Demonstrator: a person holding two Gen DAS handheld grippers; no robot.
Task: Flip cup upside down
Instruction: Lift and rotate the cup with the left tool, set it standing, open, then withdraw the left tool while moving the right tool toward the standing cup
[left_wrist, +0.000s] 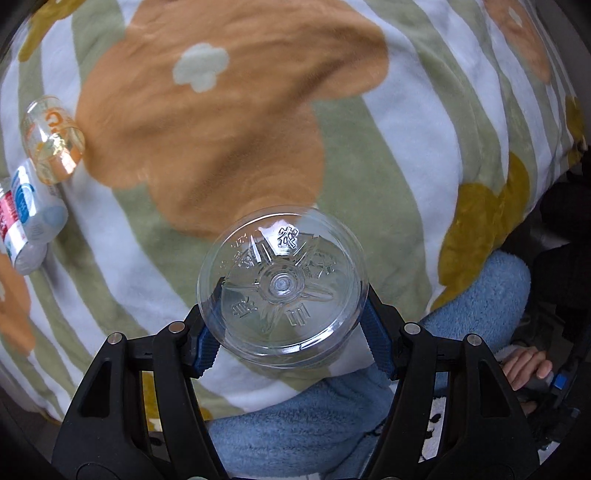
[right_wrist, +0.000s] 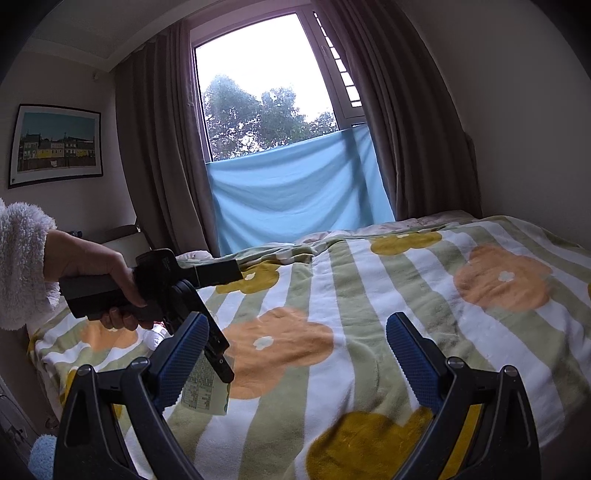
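In the left wrist view my left gripper (left_wrist: 290, 295) is shut on a clear plastic cup (left_wrist: 282, 286). The cup's embossed base faces the camera and its mouth points down toward the flowered blanket (left_wrist: 221, 129), a little above it. In the right wrist view my right gripper (right_wrist: 297, 341) is open and empty above the bed. The left gripper's body (right_wrist: 177, 291), held in a hand, shows at the left of that view, with the cup's printed label (right_wrist: 203, 387) partly hidden behind my left finger.
A second clear cup with orange print (left_wrist: 51, 140) lies on its side at the blanket's left. A labelled plastic bottle (left_wrist: 27, 218) lies beside it. The person's blue fleece legs (left_wrist: 314, 417) are at the bed's near edge. A window with curtains (right_wrist: 280, 122) stands beyond the bed.
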